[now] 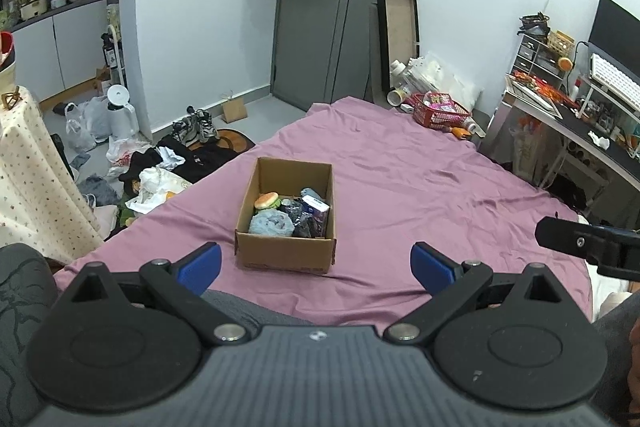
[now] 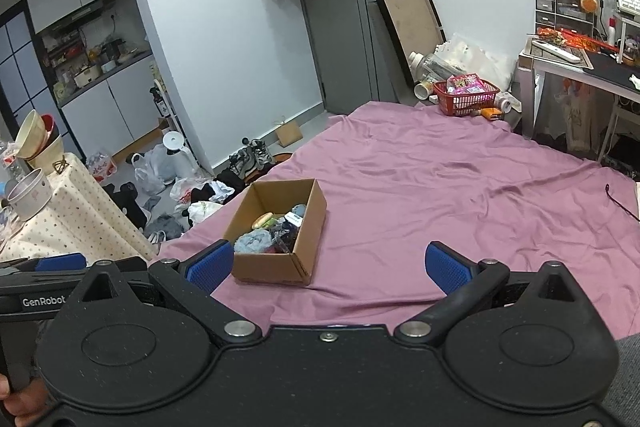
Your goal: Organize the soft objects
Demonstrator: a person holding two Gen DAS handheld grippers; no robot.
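An open cardboard box (image 1: 280,251) sits on the purple bed sheet (image 1: 400,179). It holds several soft things: a burger-shaped plush (image 1: 267,201), a light blue cloth (image 1: 271,223) and dark items. The box also shows in the right wrist view (image 2: 268,269), left of centre. My left gripper (image 1: 316,265) is open and empty, held above the near edge of the bed, just short of the box. My right gripper (image 2: 330,265) is open and empty, to the right of the box. The right gripper's tip shows in the left wrist view (image 1: 580,241).
A red basket (image 1: 438,113) with packets stands at the far end of the sheet. A desk (image 1: 580,123) is at the right. Clothes, bags and shoes (image 1: 196,129) lie on the floor at the left. A cloth-covered table (image 2: 68,211) with bowls stands at the left.
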